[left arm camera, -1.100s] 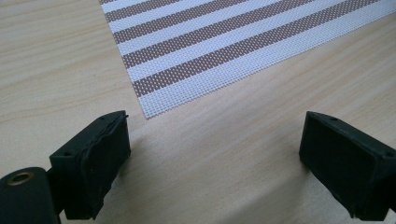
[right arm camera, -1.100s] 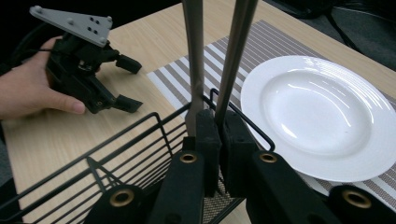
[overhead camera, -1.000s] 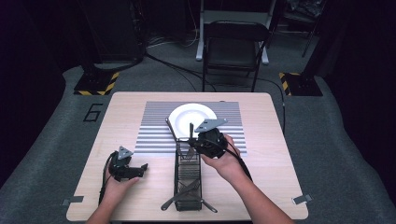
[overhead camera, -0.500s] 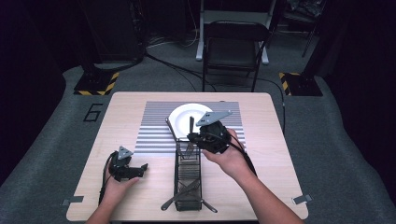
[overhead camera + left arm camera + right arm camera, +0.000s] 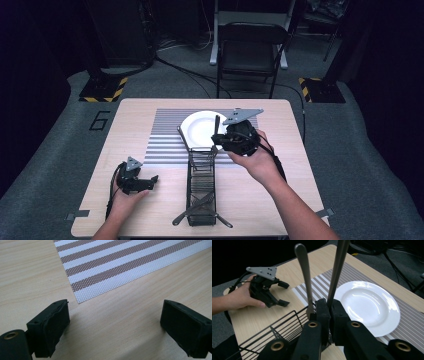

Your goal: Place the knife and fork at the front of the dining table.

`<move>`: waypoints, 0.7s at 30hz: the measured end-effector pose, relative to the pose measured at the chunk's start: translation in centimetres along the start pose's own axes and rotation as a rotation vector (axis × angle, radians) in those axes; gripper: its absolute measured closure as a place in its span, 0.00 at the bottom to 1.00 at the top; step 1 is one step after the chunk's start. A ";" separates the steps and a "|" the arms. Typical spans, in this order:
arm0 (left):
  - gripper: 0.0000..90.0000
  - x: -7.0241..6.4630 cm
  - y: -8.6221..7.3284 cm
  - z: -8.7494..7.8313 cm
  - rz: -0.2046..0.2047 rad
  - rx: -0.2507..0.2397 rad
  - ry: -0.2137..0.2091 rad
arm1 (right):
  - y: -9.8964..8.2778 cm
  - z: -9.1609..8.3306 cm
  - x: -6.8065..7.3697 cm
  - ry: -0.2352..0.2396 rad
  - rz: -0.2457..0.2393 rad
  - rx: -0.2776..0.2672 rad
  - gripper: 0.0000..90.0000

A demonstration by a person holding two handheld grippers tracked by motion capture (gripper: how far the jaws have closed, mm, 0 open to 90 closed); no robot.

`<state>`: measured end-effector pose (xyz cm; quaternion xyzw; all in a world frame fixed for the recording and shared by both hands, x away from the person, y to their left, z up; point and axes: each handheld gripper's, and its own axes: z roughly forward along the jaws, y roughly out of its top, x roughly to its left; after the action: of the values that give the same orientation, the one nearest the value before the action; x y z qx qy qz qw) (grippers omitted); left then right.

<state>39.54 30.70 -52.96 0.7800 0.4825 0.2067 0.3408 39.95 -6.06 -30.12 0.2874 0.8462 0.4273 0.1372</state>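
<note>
lifting a metal utensil point(image 5: 336, 272) from the wire basket point(image 5: 201, 185), right tool point(image 5: 329, 306) pinching its handle.
slim, stiff, slick steel, light; left tool point(image 5: 117, 325) rests spread, lower left.

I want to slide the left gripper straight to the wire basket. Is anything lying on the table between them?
Nothing: the high view shows bare wood between the left gripper and the wire basket.
</note>
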 end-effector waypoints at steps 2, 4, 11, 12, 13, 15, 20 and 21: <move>0.10 0.0 0.0 0.0 0.001 0.004 -0.002 | -0.1 -0.2 -0.2 -0.007 0.002 0.004 0.97; 0.09 0.0 0.0 -0.1 0.002 0.008 -0.003 | -0.2 -0.5 -0.6 -0.018 0.009 0.008 0.97; 0.09 0.0 0.0 -0.1 0.003 0.007 -0.001 | -1.0 -1.2 -2.0 -0.047 0.037 0.000 0.97; 0.10 0.0 0.0 -0.1 0.002 0.007 -0.001 | -1.1 -1.1 -2.2 -0.052 0.034 0.000 0.97; 0.09 0.0 0.0 -0.1 0.003 0.007 -0.001 | -1.3 -1.1 -2.3 -0.055 0.037 0.004 0.97; 0.09 0.0 0.0 -0.1 0.003 0.007 -0.001 | -1.6 -1.0 -2.7 -0.068 0.040 0.010 0.97; 0.10 0.0 0.0 -0.1 0.001 0.008 -0.003 | -2.8 -0.5 -3.6 -0.088 0.068 0.021 0.97; 0.09 0.0 0.0 -0.1 0.002 0.009 -0.003 | -3.3 -0.2 -3.9 -0.096 0.077 0.022 0.97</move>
<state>39.53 30.74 -52.89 0.7823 0.4821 0.2036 0.3379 41.78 -10.05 -32.69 0.3415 0.8315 0.4089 0.1577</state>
